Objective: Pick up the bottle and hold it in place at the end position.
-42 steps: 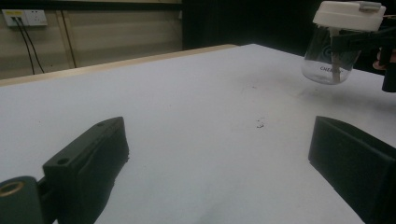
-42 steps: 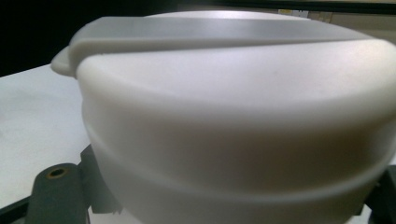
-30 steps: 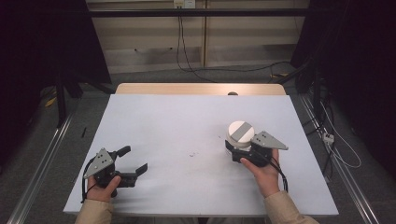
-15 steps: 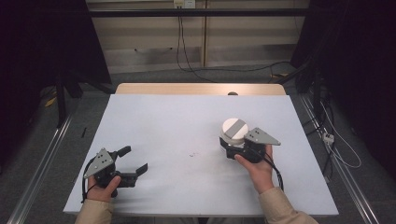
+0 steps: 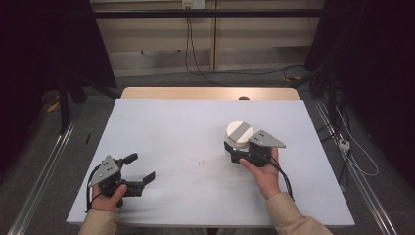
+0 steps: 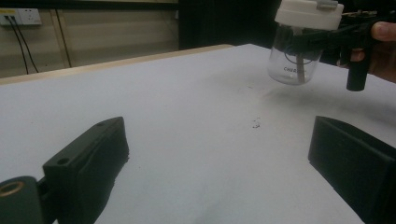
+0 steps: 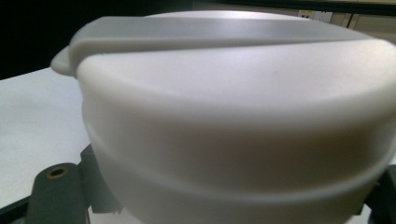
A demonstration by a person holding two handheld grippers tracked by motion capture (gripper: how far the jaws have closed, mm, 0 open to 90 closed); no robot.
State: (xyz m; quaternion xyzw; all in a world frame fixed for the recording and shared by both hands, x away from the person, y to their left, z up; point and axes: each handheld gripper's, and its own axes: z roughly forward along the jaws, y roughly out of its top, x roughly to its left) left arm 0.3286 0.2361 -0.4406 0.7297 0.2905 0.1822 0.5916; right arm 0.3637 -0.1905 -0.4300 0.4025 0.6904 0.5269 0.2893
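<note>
the right hand-held gripper [image 5: 238, 149] was clenched around a small clear jar [image 6: 293, 60] with a white lid [image 5: 239, 132], held clear of the surface [image 5: 166, 127] toward its right edge. the jar looked light, rigid, smooth-walled and breakable; a grip just under the lid seemed safest. lettering on the jar began "cher", the rest unreadable. the left hand-held gripper [image 5: 139, 169] sat released, empty, near the front left corner.

A: What is seen beyond the work itself?
B: A white tabletop [image 5: 166, 127] with a wooden far edge [image 5: 210, 93]; a small dark speck [image 5: 201, 161] is noted mid-surface.
A: And behind?
B: Cables [image 5: 188, 44] are draped down a pale wall, and a wall socket [image 6: 16, 17] is seen.
</note>
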